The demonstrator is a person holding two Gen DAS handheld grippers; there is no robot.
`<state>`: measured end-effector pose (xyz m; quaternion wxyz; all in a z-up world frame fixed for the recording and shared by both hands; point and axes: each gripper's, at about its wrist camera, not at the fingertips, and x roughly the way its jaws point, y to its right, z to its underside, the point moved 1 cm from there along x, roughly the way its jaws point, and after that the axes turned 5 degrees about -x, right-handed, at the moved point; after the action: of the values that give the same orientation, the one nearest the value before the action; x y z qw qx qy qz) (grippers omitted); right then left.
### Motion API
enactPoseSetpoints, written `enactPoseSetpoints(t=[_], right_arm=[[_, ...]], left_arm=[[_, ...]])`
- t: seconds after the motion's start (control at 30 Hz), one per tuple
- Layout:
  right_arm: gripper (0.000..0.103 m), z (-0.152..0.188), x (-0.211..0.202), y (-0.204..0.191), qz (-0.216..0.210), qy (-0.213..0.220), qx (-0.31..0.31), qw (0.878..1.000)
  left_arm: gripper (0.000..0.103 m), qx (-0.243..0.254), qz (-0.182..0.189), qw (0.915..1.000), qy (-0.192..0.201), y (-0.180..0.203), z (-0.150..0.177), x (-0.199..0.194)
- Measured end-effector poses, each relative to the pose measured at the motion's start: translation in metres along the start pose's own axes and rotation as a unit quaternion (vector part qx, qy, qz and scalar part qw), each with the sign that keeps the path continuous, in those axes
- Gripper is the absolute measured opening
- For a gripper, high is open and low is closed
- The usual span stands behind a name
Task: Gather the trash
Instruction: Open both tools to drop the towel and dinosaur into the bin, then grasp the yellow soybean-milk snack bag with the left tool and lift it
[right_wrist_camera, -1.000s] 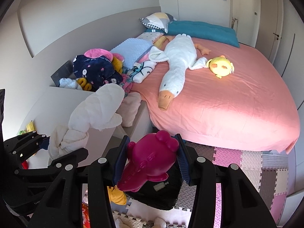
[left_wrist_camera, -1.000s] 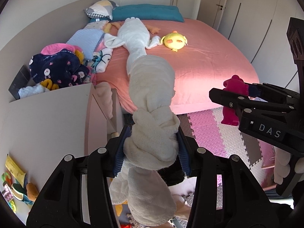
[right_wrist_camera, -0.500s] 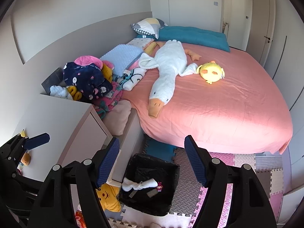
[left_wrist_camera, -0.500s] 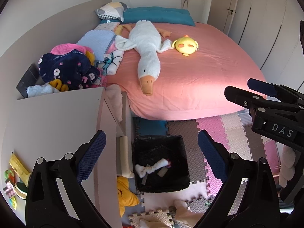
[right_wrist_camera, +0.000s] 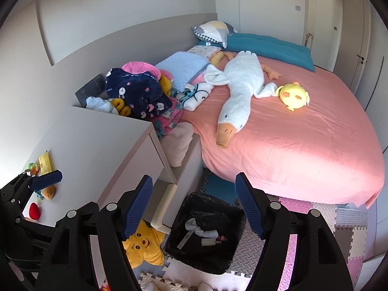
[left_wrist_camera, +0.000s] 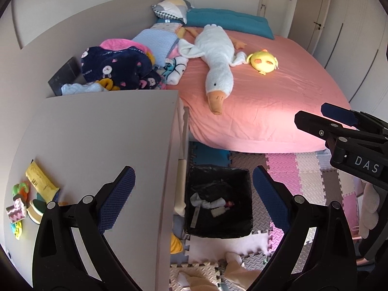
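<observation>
At far left of the left wrist view, small toys [left_wrist_camera: 20,206] lie on the grey cabinet top [left_wrist_camera: 97,133]; the left gripper [left_wrist_camera: 191,194] gapes, released, holding nothing; at lower centre the black bin [left_wrist_camera: 218,228] holds the white knotted cloth [left_wrist_camera: 206,201]; in the right wrist view the right gripper [right_wrist_camera: 194,206] is likewise spread above the bin [right_wrist_camera: 206,257]; the pink bed [right_wrist_camera: 303,145] fills the right

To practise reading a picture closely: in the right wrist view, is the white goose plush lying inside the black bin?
No, the white goose plush lies stretched out on the pink bed, while the black bin stands on the floor below.
</observation>
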<state>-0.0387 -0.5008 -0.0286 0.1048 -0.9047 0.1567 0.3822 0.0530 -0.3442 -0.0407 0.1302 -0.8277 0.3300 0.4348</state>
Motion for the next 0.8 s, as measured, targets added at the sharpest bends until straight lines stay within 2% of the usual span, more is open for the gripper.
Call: enactPoseSetpoints(t=[0.43,0.8], right_arm=[[0.071,0.007,0.0,-0.079,-0.054,-0.006,-0.053,0.997],[0.071,0.014,0.006,-0.151,-0.095,-0.018,-0.095,0.991]], left_arm=[[0.094,-0.051,-0.049,0.9974,0.013,-0.068,0.04,-0.038],[0.094,-0.086,-0.091,0.992,0.016,-0.128,0.077,-0.071]])
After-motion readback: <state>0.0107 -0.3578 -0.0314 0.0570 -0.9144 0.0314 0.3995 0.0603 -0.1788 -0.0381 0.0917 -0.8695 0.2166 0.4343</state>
